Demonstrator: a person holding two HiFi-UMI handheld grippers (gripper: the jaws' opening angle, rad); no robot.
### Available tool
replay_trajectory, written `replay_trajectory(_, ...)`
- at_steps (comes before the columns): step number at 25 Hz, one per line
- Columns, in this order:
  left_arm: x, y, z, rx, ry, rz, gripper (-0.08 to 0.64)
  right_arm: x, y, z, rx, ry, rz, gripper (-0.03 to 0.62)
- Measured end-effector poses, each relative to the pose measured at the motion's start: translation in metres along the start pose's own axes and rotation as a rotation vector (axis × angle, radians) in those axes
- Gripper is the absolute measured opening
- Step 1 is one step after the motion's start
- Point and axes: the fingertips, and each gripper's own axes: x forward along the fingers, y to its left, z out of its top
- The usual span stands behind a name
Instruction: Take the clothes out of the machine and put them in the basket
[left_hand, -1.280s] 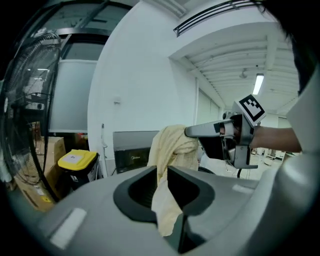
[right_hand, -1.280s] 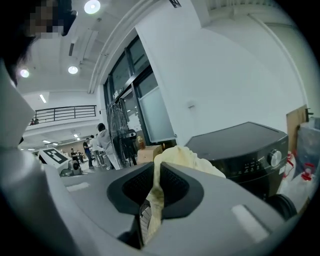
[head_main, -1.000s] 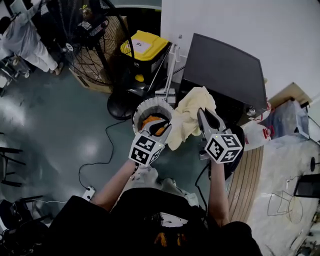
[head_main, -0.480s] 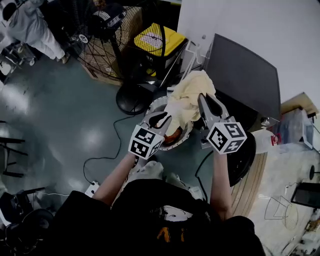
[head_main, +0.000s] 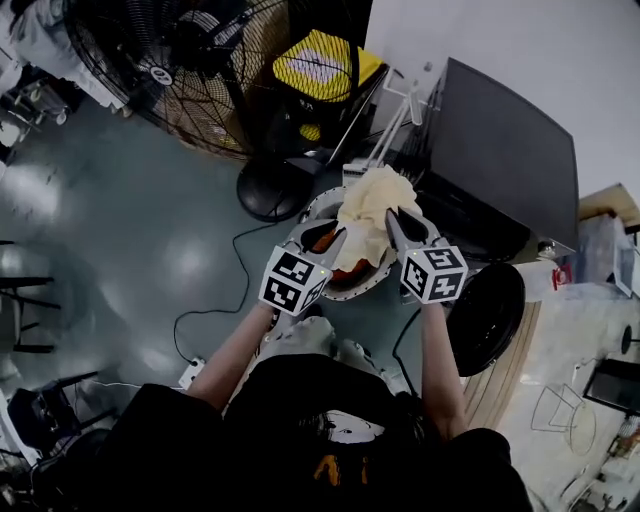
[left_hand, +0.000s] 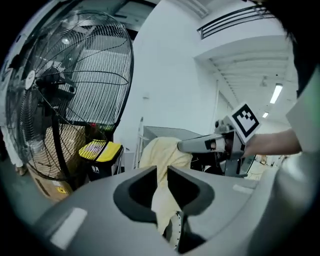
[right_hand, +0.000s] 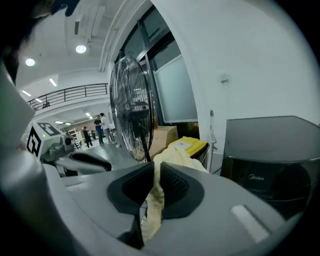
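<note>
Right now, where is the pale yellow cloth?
In the head view the pale yellow cloth hangs at centre, gripped by the left claw and the right claw, over the round white basket beside the black machine.

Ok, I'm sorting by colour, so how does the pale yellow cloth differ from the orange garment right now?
The pale yellow cloth is light; the orange garment is vivid. The cloth is held up, pinched by the left hand-held gripper and right hand-held gripper; the garment lies loose in the white round basket. The cloth shows almost whole; the garment is partly hidden under it. Both are crumpled soft fabric.
</note>
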Motion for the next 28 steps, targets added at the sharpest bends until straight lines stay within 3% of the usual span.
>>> replay_trajectory(7, 0.013, 0.005, -0.012, -0.016, 0.041, -0.026, 0.069, 0.039, -0.027, -0.080, -0.075, 0.214, -0.043, 0.063)
replay_trajectory(13, 0.018, 0.010, -0.027, -0.037, 0.078, -0.032, 0.069, 0.075, -0.049, -0.163, -0.052, 0.420, -0.051, 0.074)
replay_trajectory(14, 0.019, 0.010, -0.030, -0.039, 0.085, -0.033, 0.069, 0.079, -0.050, -0.174, -0.036, 0.446, -0.041, 0.089)
replay_trajectory(16, 0.020, 0.011, -0.036, -0.041, 0.098, -0.036, 0.069, 0.086, -0.050, -0.190, -0.007, 0.479, -0.022, 0.178)
replay_trajectory(23, 0.017, 0.015, -0.051, -0.033, 0.131, -0.038, 0.069, 0.089, -0.035, -0.203, 0.035, 0.470, 0.016, 0.179)
replay_trajectory(28, 0.016, 0.017, -0.051, -0.038, 0.123, -0.043, 0.069, 0.083, -0.029, -0.182, 0.051, 0.389, 0.014, 0.176)
